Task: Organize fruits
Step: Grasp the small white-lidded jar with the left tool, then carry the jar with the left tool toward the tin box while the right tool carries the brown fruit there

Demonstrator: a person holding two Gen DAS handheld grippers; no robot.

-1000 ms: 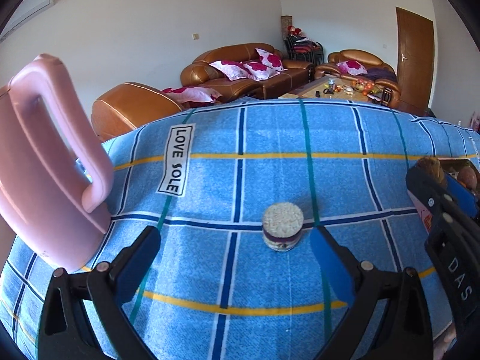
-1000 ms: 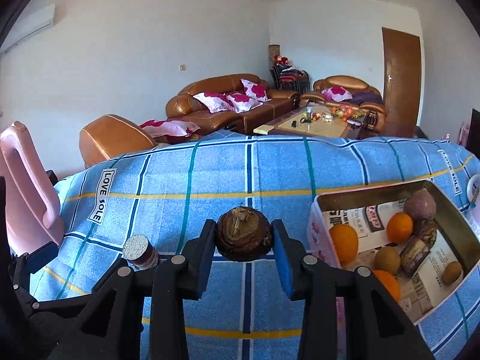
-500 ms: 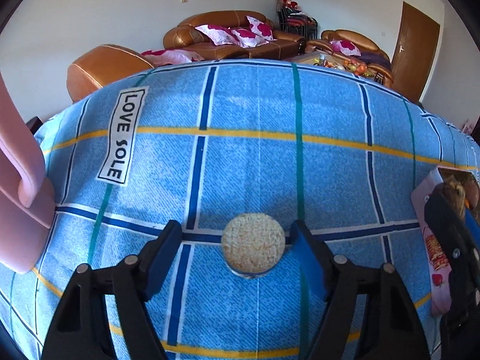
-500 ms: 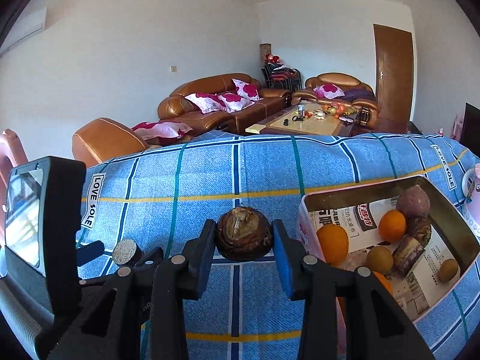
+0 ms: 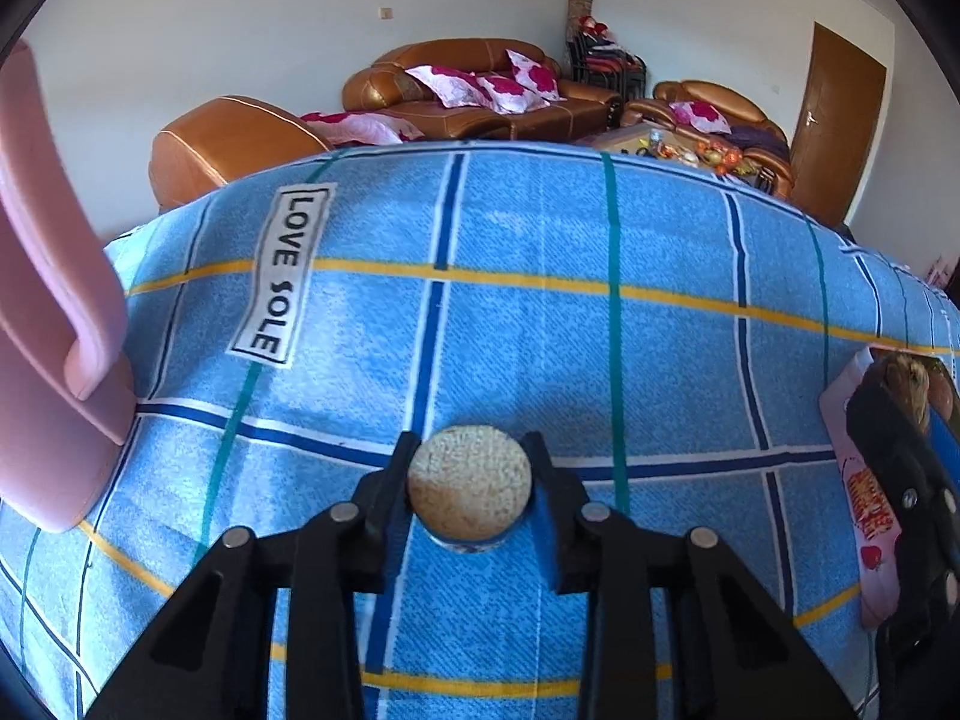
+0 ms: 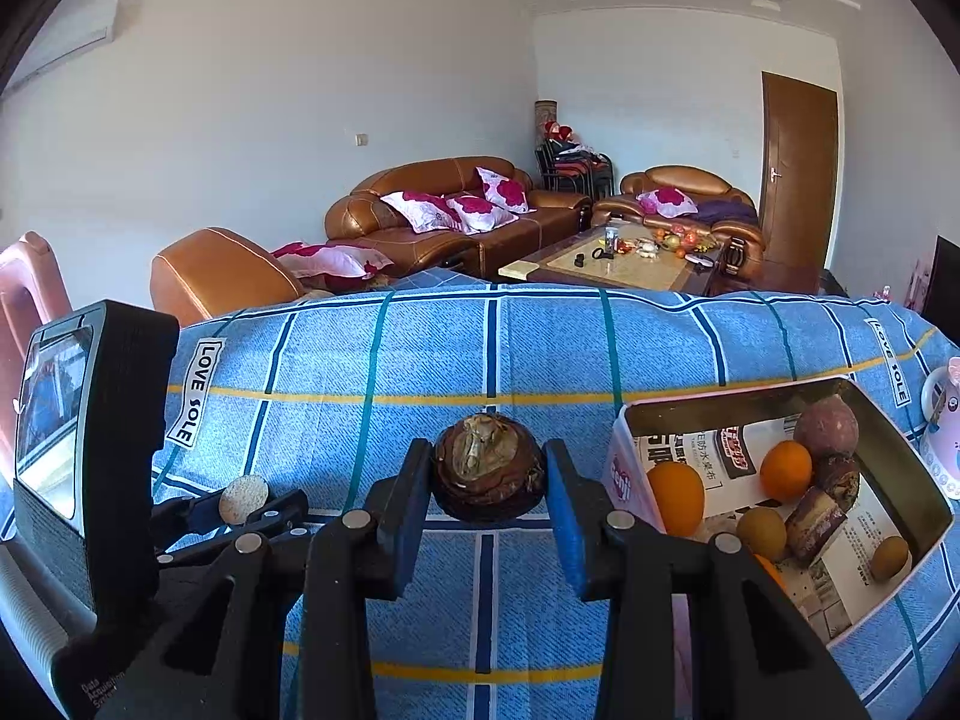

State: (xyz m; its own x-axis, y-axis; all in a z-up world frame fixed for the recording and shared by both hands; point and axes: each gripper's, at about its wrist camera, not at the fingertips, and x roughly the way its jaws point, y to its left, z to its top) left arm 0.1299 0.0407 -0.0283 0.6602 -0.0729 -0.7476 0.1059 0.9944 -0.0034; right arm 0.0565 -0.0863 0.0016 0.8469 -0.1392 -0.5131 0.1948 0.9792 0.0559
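Note:
A short round piece [image 5: 469, 480] with a pale grainy cut top stands on the blue checked cloth [image 5: 540, 330]. My left gripper [image 5: 471, 465] is closing its jaws on it, and both pads touch its sides. The right wrist view shows the same piece [image 6: 243, 497] and left gripper [image 6: 240, 510] low at the left. My right gripper [image 6: 489, 483] is shut on a brown round fruit [image 6: 487, 465], held above the cloth just left of an open box [image 6: 900, 462]. The box holds oranges [image 6: 675, 495], a purple fruit [image 6: 825, 426] and several other fruits.
A pink plastic chair [image 5: 48, 300] stands against the table's left edge. A pink-and-white object [image 6: 942, 420] sits at the far right beside the box. Brown sofas [image 6: 456, 210] and a coffee table [image 6: 624, 258] lie beyond the table's far edge.
The left gripper's jaws have closed from wide apart onto the round piece, with the gripper drawn nearer over it. The right gripper keeps still with the brown fruit.

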